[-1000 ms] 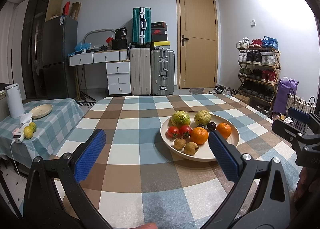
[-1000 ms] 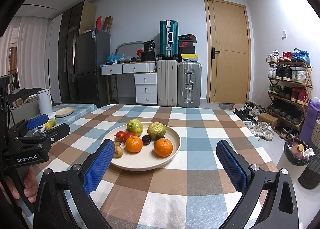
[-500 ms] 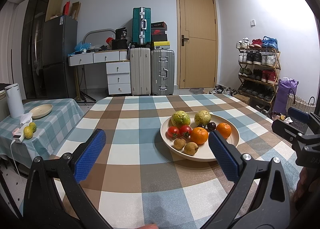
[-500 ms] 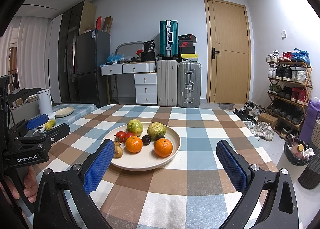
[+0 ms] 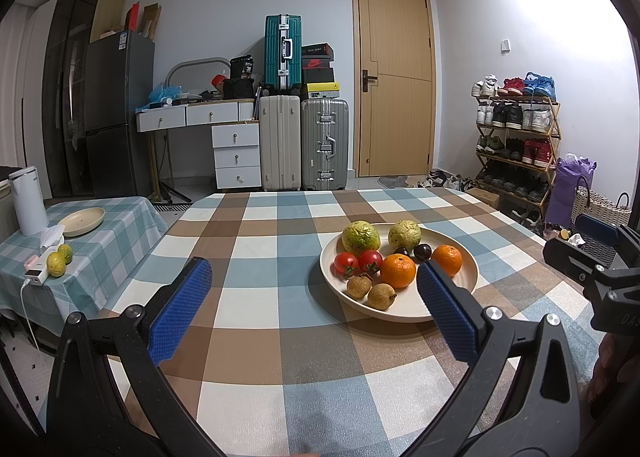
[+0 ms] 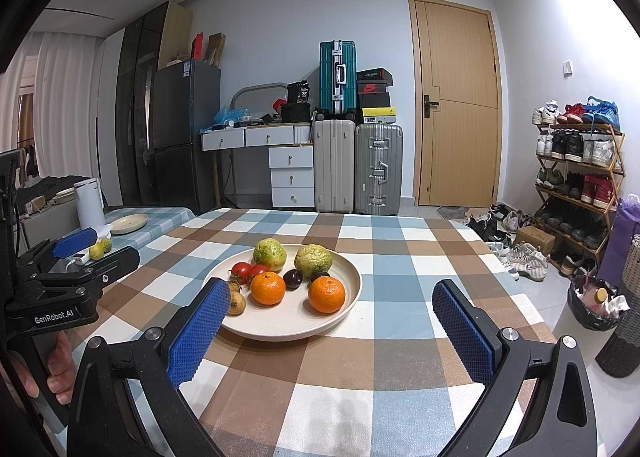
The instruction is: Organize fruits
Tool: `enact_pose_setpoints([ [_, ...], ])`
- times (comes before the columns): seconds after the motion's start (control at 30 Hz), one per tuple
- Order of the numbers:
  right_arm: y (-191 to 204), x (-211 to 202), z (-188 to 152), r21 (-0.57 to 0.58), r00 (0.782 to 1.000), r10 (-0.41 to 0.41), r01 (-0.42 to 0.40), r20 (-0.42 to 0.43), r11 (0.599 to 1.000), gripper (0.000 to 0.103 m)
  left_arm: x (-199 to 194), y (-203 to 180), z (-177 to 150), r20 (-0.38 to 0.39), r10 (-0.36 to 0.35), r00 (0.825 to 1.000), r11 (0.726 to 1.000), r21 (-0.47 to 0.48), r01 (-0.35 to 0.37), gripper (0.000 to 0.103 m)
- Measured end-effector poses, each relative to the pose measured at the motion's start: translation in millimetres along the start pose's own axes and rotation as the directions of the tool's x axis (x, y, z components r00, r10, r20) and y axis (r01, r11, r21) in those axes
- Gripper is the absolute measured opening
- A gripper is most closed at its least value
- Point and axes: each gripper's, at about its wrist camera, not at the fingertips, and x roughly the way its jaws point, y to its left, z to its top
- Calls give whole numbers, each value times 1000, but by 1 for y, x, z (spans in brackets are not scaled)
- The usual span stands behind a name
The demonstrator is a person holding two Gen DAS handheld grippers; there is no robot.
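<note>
Both tools, the left tool (image 5: 312,311) and the right tool (image 6: 330,327), hover wide open and empty above the counter's (image 5: 256,297) near edge, aimed at the plate (image 6: 296,323) holding the fruits (image 6: 268,288), probably for easy reach.

Right claw (image 6: 330,327) pad hides longan (image 6: 236,303) partly; count perhaps two.

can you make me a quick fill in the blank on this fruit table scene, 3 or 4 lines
1. The plate on the checked table holds ____ oranges.
2. The two tomatoes are ____ in colour.
3. Both the left gripper and the right gripper are ____ and hold nothing.
4. On the side table an empty dish sits beside a white ____.

Missing words: two; red; open; kettle
</note>
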Motion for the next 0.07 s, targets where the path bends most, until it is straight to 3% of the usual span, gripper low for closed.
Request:
enact_pose_setpoints([
  [0.07,0,0,0,0,1000,0,0,0,1000,103,0,0,0,-1,2,1000,1000,-1,-2,102],
])
